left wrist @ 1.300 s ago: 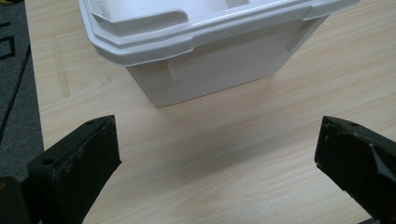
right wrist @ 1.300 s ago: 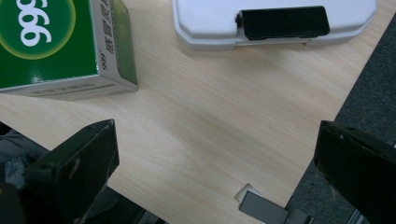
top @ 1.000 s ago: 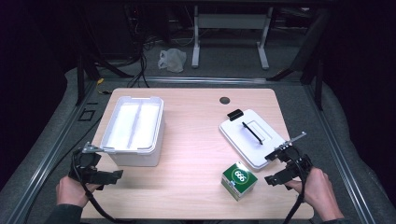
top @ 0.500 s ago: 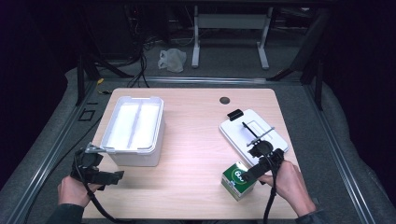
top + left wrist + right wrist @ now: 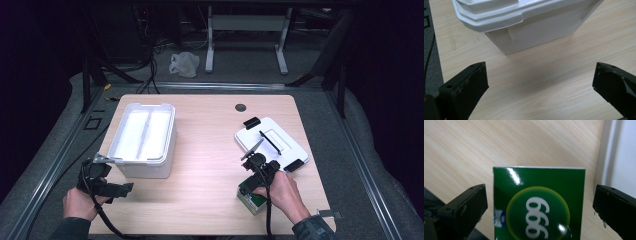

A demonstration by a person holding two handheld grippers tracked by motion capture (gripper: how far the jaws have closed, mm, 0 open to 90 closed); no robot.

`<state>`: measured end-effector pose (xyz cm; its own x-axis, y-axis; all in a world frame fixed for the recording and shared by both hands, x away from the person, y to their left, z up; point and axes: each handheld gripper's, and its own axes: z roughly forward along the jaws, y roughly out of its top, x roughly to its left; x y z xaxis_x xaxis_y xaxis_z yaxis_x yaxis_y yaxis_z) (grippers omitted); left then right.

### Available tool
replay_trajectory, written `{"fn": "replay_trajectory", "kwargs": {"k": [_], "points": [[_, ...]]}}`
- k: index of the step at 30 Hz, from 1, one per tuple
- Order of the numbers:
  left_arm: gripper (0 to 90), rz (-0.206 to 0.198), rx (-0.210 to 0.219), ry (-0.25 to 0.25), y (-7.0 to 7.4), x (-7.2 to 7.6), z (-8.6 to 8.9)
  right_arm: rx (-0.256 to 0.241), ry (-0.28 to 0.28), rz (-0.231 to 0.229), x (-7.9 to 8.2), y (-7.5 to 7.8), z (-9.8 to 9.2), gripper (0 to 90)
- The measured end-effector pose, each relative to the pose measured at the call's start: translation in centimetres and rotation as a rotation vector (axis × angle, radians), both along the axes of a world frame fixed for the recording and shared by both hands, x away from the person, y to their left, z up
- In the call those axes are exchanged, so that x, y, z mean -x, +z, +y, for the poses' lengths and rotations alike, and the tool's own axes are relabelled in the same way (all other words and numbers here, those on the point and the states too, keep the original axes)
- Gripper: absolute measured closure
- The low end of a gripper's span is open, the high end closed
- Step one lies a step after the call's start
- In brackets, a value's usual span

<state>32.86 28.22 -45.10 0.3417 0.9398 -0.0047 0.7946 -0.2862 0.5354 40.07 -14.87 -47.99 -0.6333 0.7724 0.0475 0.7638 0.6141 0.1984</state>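
In the high view the right hand [image 5: 282, 192] and right gripper [image 5: 255, 172] cover most of the green box [image 5: 250, 200]; only its near-left corner peeks out, label unreadable there; whether the jaws touch it can't be told. In the right gripper view the box [image 5: 539, 202] is cut off by the bottom edge; the blue mark on its left side is too blurred to read; the white lid [image 5: 621, 152] runs off the right edge. In the left gripper view the white bin [image 5: 524, 22] is cropped at top, interior hidden; both jaws are cut by the bottom edge.
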Motion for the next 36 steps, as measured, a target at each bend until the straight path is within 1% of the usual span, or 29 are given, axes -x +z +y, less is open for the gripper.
{"fn": "replay_trajectory", "kwargs": {"k": [2, 3, 4, 6, 8, 10, 11, 13, 18, 20, 21, 22, 25, 26, 27, 29, 31, 33, 36], "points": [[0.0, -0.002, -0.002, -0.001, 0.0, 0.0, 0.0, 0.018, 0.003, 0.014, -0.3, -0.7, 0.4, 0.0], [0.0, -0.002, -0.002, -0.002, 0.0, 0.0, 0.0, 0.038, 0.006, 0.011, -0.4, -1.0, 0.6, 0.0], [0.0, -0.003, -0.002, -0.002, 0.0, 0.1, 0.0, 0.039, 0.008, 0.019, -0.4, -1.2, 0.7, 0.0], [0.0, -0.001, -0.004, -0.003, 0.0, 0.1, 0.1, 0.051, 0.011, 0.017, -0.5, -1.5, 0.9, 0.0], [0.0, 0.002, -0.004, -0.003, 0.0, 0.1, 0.1, 0.058, 0.010, 0.032, -0.5, -2.0, 1.1, 0.0], [0.0, 0.003, -0.004, -0.005, 0.0, 0.1, 0.2, 0.071, 0.016, 0.038, -0.6, -2.4, 1.3, 0.0], [0.0, 0.001, -0.005, -0.004, 0.0, 0.1, 0.2, 0.083, 0.017, 0.032, -0.7, -2.6, 1.2, 0.0], [0.0, 0.002, -0.006, -0.004, 0.0, 0.1, 0.2, 0.087, 0.013, 0.040, -0.7, -2.7, 1.2, 0.0], [0.0, 0.007, -0.012, -0.006, -0.1, 0.1, 0.1, 0.099, 0.013, 0.044, -0.7, -3.1, 1.3, 0.0], [0.0, 0.007, -0.013, -0.006, -0.1, 0.1, 0.1, 0.107, 0.012, 0.040, -0.6, -3.3, 1.3, 1.9], [0.0, 0.007, -0.013, -0.006, -0.1, 0.1, 0.1, 0.115, 0.017, 0.045, -0.6, -3.3, 1.4, 3.6], [0.0, 0.008, -0.013, -0.006, -0.1, 0.0, 0.1, 0.122, 0.016, 0.040, -0.6, -3.4, 1.4, 6.1], [0.0, 0.005, -0.012, -0.006, -0.1, 0.1, 0.1, 0.110, 0.019, 0.047, -0.5, -3.4, 1.4, 12.5], [0.0, 0.006, -0.011, -0.005, -0.1, 0.1, 0.1, 0.112, 0.023, 0.049, -0.5, -3.3, 1.5, 13.3], [0.0, 0.007, -0.009, -0.005, -0.1, 0.1, 0.2, 0.118, 0.030, 0.041, -0.5, -3.2, 1.5, 13.9], [0.0, 0.007, -0.006, -0.003, -0.1, 0.1, 0.2, 0.110, 0.032, 0.034, -0.4, -3.1, 1.4, 15.0], [0.0, 0.006, -0.008, -0.002, -0.1, 0.1, 0.2, 0.102, 0.051, 0.036, -0.5, -2.8, 1.3, 15.6], [0.0, 0.008, -0.012, -0.002, -0.1, 0.1, 0.2, 0.092, 0.069, 0.029, -0.3, -2.2, 1.3, 15.8], [0.0, 0.006, -0.008, -0.001, -0.1, 0.1, 0.3, 0.070, 0.099, 0.010, 0.0, -0.9, 1.3, 16.1]]}}
